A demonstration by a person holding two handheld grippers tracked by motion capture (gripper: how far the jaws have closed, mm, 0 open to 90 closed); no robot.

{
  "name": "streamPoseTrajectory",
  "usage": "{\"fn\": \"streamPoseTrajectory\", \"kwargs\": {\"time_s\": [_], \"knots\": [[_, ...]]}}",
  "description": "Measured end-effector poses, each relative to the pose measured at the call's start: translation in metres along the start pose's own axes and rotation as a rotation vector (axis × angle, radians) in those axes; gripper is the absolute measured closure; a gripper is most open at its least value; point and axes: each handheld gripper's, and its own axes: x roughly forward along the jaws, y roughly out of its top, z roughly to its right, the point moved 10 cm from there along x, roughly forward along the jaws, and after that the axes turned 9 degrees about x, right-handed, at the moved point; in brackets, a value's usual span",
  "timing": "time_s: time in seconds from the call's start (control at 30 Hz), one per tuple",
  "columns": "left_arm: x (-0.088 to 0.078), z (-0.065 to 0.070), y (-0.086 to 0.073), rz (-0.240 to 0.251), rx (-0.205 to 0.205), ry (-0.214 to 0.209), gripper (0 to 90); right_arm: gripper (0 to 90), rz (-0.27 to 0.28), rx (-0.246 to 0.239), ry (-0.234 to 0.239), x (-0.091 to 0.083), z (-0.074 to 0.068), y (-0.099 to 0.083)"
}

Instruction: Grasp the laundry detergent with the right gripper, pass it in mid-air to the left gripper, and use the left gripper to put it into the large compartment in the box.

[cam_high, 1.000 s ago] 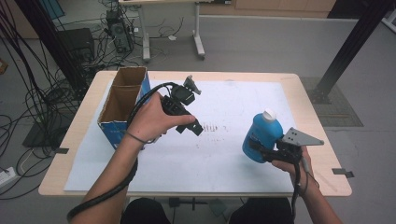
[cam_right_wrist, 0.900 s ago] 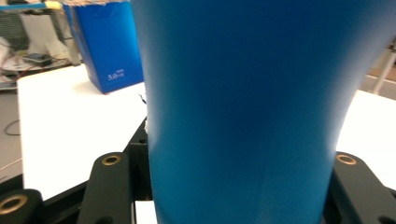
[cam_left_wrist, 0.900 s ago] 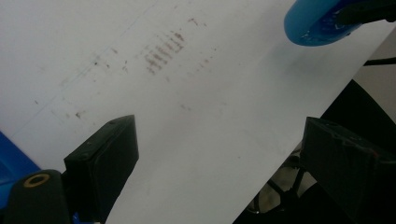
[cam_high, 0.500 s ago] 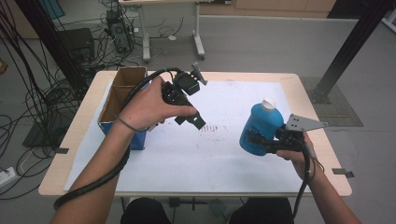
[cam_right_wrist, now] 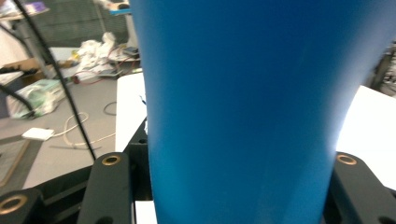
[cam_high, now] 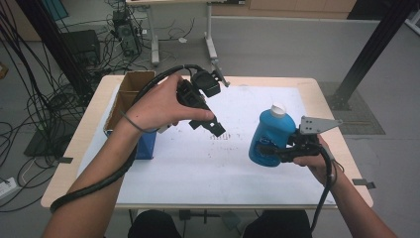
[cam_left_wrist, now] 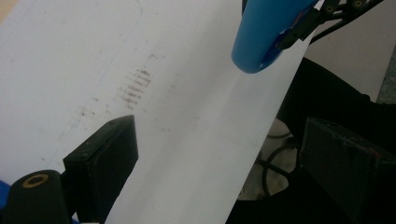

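The right gripper [cam_high: 270,148] is clamping the blue bottle [cam_high: 267,136]; the left gripper [cam_high: 210,125], jaws apart, is hovering beside the cardboard box [cam_high: 130,94].

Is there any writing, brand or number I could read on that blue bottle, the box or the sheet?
None can be read.
Blue bottle: no label shows.
Cardboard box: no print visible.
White sheet: faint dark marks, too blurred to tell if writing.

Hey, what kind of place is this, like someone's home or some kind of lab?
Most likely a lab or workshop, not a home. Bundles of black cables hang and sprawl across the grey floor, equipment sits on the floor behind the table, and a black metal frame post stands alongside.
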Motion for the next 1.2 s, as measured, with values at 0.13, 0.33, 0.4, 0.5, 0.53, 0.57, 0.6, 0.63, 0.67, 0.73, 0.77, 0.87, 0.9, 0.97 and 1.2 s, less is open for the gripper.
{"fn": "streamPoseTrajectory", "kwargs": {"time_s": [0.13,0.33,0.4,0.5,0.53,0.57,0.6,0.63,0.67,0.73,0.77,0.87,0.9,0.97,1.2], "knots": [[-0.003,0.001,0.0,-0.001,0.039,-0.016,11.7,43.4,-0.01,-0.006,0.041,0.003,-0.005,0.005],[-0.009,0.006,0.003,0.0,0.099,-0.038,11.7,43.4,-0.023,-0.03,0.103,0.009,-0.012,0.016],[-0.012,0.008,0.005,0.003,0.122,-0.049,11.7,43.4,-0.027,-0.034,0.112,0.011,-0.013,0.017],[-0.017,0.01,0.007,0.003,0.148,-0.052,11.7,43.5,-0.034,-0.053,0.154,0.014,-0.018,0.021],[-0.017,0.01,0.007,0.003,0.148,-0.052,11.7,43.5,-0.034,-0.053,0.154,0.014,-0.018,0.021],[-0.018,0.01,0.008,0.002,0.151,-0.055,11.7,43.5,-0.037,-0.056,0.165,0.015,-0.02,0.023],[-0.018,0.01,0.008,-0.001,0.153,-0.061,11.7,43.5,-0.038,-0.058,0.17,0.016,-0.021,0.024],[-0.018,0.01,0.008,-0.004,0.16,-0.063,11.7,43.5,-0.039,-0.064,0.177,0.017,-0.022,0.025],[-0.018,0.01,0.009,-0.008,0.167,-0.065,11.6,43.5,-0.041,-0.063,0.187,0.018,-0.024,0.026],[-0.018,0.01,0.009,-0.024,0.178,-0.07,11.7,43.5,-0.041,-0.063,0.202,0.02,-0.026,0.028],[-0.018,0.01,0.01,-0.027,0.186,-0.074,11.7,43.5,-0.042,-0.065,0.21,0.021,-0.026,0.029],[-0.015,0.012,0.011,-0.04,0.201,-0.087,11.7,43.6,-0.05,-0.068,0.224,0.024,-0.027,0.031],[-0.014,0.012,0.012,-0.047,0.21,-0.093,11.7,43.7,-0.054,-0.067,0.235,0.027,-0.027,0.031],[-0.013,0.012,0.013,-0.056,0.22,-0.095,11.7,43.7,-0.063,-0.065,0.245,0.029,-0.027,0.031],[-0.011,0.014,0.019,-0.062,0.239,-0.103,11.7,43.7,-0.084,-0.078,0.264,0.036,-0.029,0.031]]}}
